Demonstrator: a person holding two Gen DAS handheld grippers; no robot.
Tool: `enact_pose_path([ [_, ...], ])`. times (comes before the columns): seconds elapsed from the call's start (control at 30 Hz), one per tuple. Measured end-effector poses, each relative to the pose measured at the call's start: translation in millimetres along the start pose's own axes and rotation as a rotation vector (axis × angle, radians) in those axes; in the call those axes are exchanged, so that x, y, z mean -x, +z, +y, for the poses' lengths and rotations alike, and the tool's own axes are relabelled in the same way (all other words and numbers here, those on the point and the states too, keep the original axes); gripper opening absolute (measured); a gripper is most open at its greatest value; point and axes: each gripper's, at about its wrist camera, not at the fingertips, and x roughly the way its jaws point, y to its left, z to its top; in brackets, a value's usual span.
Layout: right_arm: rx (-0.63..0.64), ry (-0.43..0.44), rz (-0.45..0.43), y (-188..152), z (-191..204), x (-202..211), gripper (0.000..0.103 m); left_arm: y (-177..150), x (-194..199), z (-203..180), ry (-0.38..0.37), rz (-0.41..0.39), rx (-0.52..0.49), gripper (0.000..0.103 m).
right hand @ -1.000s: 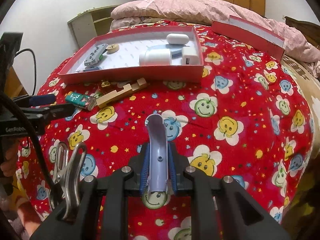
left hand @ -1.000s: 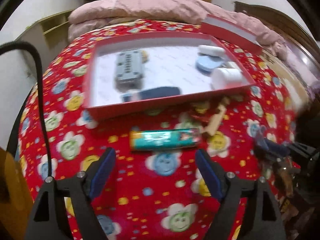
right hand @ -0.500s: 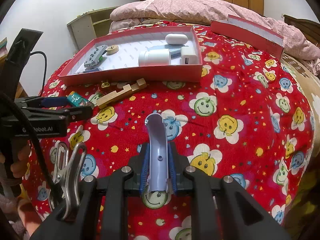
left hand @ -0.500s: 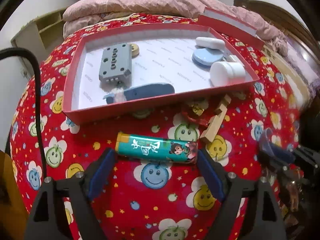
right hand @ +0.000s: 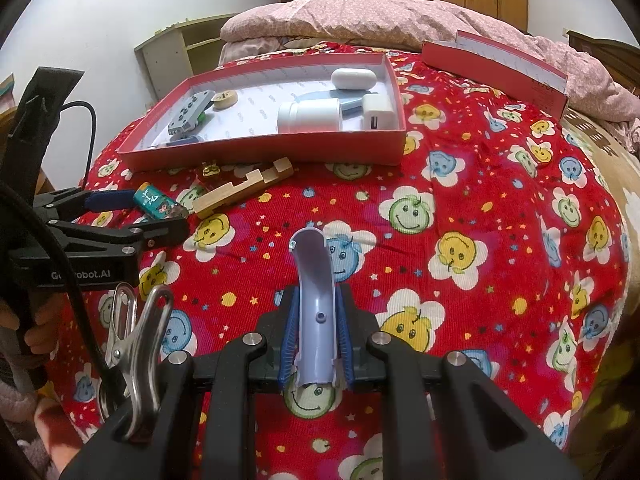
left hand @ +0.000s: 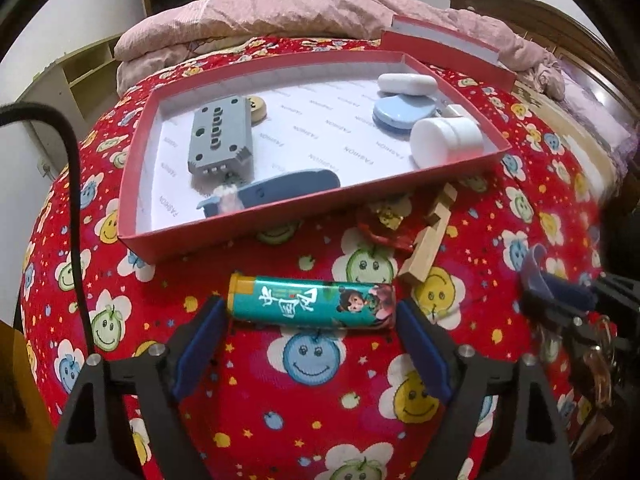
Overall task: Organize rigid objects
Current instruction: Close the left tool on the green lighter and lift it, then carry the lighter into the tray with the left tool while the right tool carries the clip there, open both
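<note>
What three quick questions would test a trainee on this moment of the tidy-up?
1. True or false: the right gripper is shut on the curved lilac piece.
2. Which thing lies between the fingers of the left gripper? A: wooden block. B: teal tube. C: metal clip.
3. Where does the white jar lie?

Key
1. True.
2. B; the jaws flank its two ends and are closing.
3. Inside the red box, on its side by the right end of the near wall.
</note>
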Motion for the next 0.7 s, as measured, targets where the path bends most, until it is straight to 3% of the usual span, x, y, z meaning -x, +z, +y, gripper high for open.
enact_pose_path([
  [0.53, 0.015, -0.030, -0.013, 1.0, 5.0, 0.0, 0.019, -3.4, 28.1, 9.9, -0.062, -0.036, 0.042, 0.084],
  [0.7, 0.011, -0.002, -0.020, 4.0, 7.8, 2.4, 0.019, -0.2, 36.8, 19.8, -0.075, -0.051, 0.082, 0.084],
])
